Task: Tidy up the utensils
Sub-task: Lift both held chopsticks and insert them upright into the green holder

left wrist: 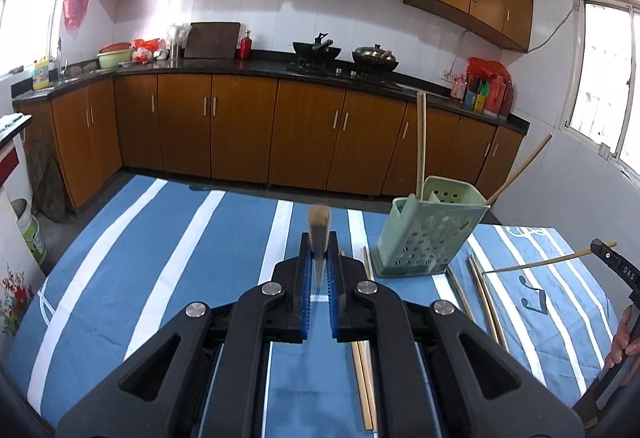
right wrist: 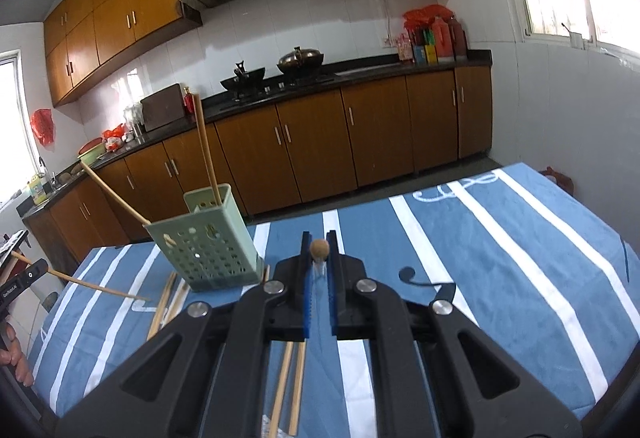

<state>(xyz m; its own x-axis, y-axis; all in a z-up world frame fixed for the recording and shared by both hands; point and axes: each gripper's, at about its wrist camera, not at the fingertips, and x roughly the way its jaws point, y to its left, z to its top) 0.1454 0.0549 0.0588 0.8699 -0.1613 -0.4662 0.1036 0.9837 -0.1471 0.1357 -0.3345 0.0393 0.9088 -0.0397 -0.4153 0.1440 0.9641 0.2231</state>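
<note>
**Both tools gripping chopsticks beside the holder**

The left tool (left wrist: 320,262) is clamped on a first chopstick (left wrist: 319,222), seen end-on. The right tool (right wrist: 319,262) is clamped on a second chopstick (right wrist: 320,248). The green holder (left wrist: 428,238) stands on the blue-striped surface (left wrist: 160,258) with two standing chopsticks (left wrist: 421,142) inside. Loose chopsticks (left wrist: 484,298) lie just beside it

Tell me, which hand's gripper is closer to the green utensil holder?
Right, but only slightly. The right gripper has the green utensil holder just ahead-left, its base beside the fingers. From the left gripper it stands ahead-right, a little farther.
</note>
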